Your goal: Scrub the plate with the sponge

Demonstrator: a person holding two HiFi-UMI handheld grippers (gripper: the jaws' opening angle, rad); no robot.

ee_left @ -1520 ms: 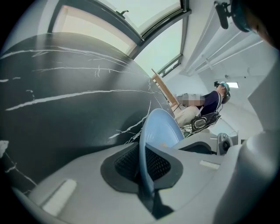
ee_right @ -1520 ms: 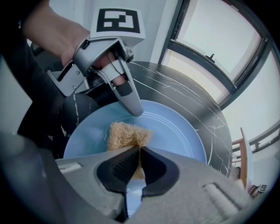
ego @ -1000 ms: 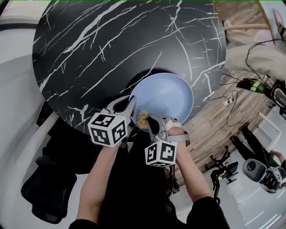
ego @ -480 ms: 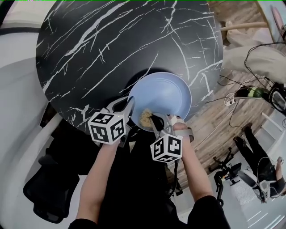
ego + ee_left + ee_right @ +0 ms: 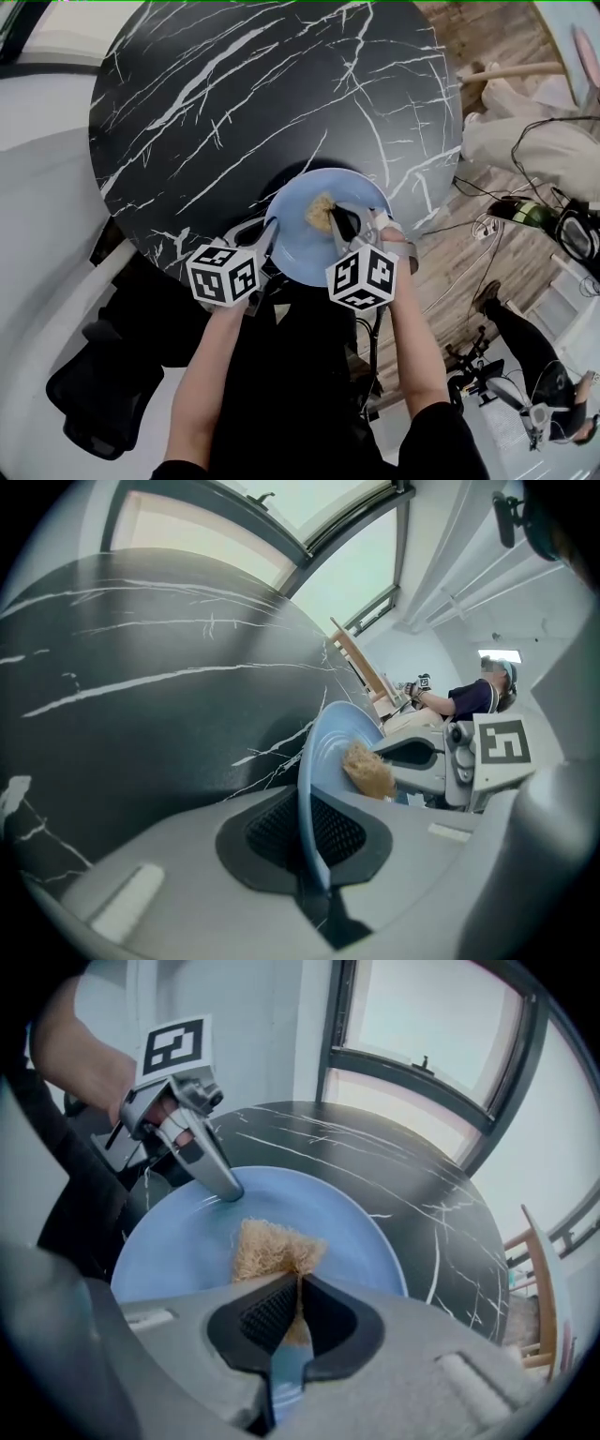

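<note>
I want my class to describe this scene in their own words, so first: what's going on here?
A person works with a gripper in each hand. The left gripper is shut on the rim of a blue plate, holding it at the near edge of the black marble table. The right gripper is shut on a tan sponge and presses it against the plate's inner face, near the middle. Scrubbing looks to be under way.
</note>
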